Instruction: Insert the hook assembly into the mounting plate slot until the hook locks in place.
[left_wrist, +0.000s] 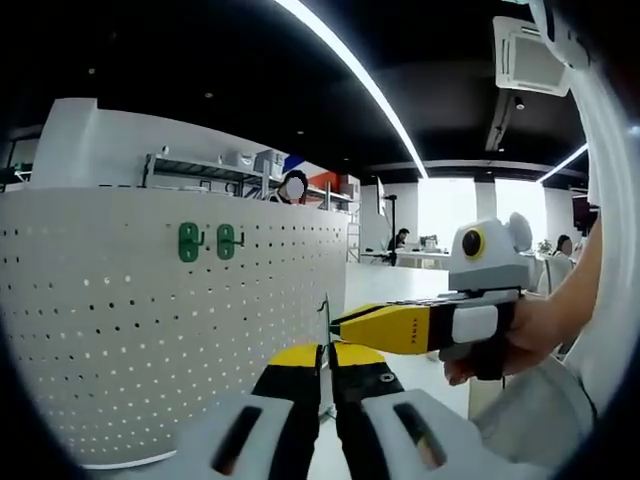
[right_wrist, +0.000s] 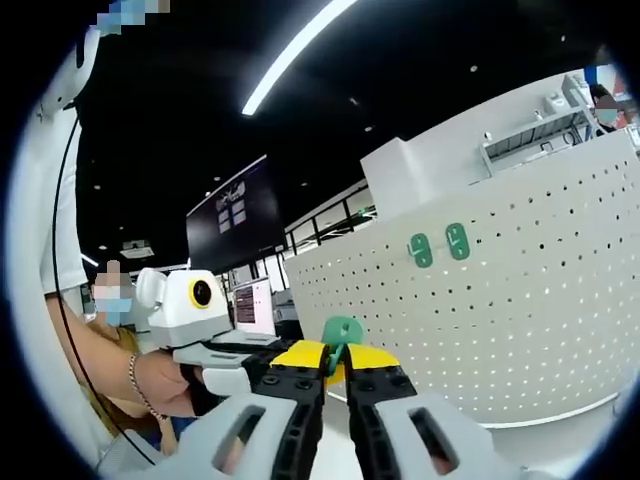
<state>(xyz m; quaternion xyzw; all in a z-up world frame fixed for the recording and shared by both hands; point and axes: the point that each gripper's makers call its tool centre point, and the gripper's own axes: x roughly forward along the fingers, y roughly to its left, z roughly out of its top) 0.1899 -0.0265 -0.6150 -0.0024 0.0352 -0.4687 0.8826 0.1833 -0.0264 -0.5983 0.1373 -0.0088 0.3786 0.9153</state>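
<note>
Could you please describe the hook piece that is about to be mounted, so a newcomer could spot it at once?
Start from the curved white pegboard, where two green hooks already hang side by side. In front of it, the right gripper pinches a third green hook piece between its yellow jaw tips. Unlike the other two, it is off the board and held in a gripper.
</note>
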